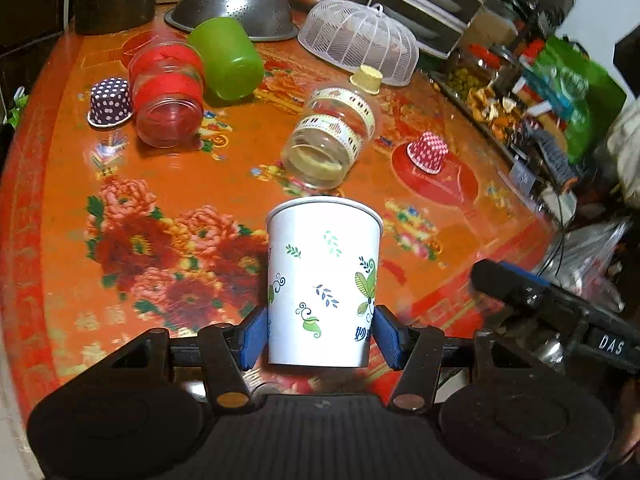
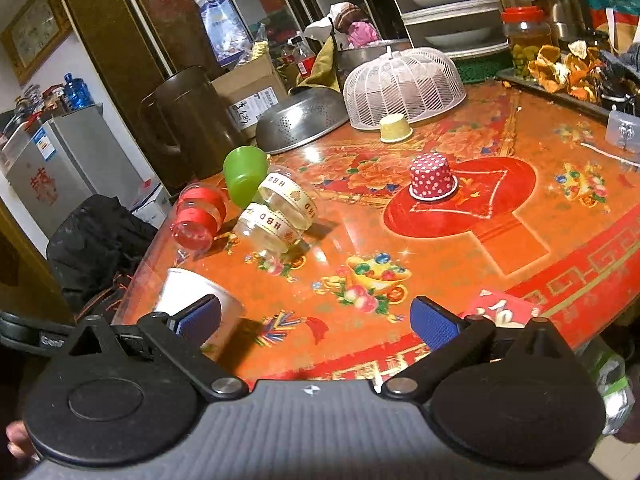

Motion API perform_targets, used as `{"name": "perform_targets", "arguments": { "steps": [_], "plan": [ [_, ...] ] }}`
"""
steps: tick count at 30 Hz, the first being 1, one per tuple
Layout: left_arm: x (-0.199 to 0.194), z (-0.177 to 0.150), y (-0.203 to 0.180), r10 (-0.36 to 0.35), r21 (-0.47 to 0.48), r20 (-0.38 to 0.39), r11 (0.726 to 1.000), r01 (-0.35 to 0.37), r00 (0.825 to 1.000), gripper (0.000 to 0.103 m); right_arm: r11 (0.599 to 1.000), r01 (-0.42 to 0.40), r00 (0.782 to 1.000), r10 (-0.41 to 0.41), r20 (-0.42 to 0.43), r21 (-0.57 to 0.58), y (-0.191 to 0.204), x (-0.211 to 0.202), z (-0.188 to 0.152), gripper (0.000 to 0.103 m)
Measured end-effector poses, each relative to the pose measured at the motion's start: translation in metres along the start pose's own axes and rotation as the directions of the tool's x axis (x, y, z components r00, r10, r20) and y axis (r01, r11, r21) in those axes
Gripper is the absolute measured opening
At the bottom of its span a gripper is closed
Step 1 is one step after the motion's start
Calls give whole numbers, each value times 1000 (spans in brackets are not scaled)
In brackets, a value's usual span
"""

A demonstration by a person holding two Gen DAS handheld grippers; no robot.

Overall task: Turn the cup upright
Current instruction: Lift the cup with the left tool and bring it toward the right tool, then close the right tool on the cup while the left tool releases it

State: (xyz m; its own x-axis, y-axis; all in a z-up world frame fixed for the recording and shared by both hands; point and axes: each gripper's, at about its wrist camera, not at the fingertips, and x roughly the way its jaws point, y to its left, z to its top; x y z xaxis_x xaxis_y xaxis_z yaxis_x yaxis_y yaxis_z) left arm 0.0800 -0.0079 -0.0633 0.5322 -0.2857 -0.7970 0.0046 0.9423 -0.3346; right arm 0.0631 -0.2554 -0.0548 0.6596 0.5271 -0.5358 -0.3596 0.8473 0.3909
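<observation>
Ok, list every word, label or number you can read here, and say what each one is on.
"DAS": on the right hand-held gripper.
"HBD": repeated on the ribbon around the clear jar.
"Gen": cut off, on the left hand-held gripper.
Blue characters on the white paper cup: partly hidden by a finger.
Shipping label on the cardboard box: too small to read.
Fridge sticker: red characters, blurred.

Warm indoor light is falling from above, and the glossy orange tabletop (image 1: pixel 208 168) is throwing back pale glare streaks, strongest toward 12 o'clock in the right wrist view. Short soft shadows are pooling beside the jars and cups. Fisheye distortion is bending both frames, curving the table's edge at 9 and 3 o'clock. Motion blur is smearing the clutter at 3 o'clock in the left wrist view; corners are darkening.
</observation>
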Motion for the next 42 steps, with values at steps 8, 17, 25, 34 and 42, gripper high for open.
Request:
{"name": "perform_targets", "arguments": {
  "steps": [8, 17, 25, 34, 42],
  "plan": [
    [0, -9, 4, -36, -69, 41, 997, 39, 998, 60, 993, -48, 989, 62, -133, 107, 11, 25, 17, 102],
    [0, -13, 16, -103, -134, 60, 985, 110, 993, 60, 995, -51, 936, 77, -343, 83, 54, 73, 42, 102],
    [0, -17, 26, -139, -162, 76, 975, 150, 987, 60, 995, -10, 900, 52, -433, 100, 63, 102, 45, 95],
    [1, -22, 31, -164, -178, 72, 968, 175, 984, 61, 997, 8, 886, 28, -463, 75, 73, 112, 45, 78],
    [-1, -24, 32, -162, -182, 76, 968, 174, 984, 61, 999, 1, 889, 23, -458, 52, 77, 113, 45, 73]
  ]
}}
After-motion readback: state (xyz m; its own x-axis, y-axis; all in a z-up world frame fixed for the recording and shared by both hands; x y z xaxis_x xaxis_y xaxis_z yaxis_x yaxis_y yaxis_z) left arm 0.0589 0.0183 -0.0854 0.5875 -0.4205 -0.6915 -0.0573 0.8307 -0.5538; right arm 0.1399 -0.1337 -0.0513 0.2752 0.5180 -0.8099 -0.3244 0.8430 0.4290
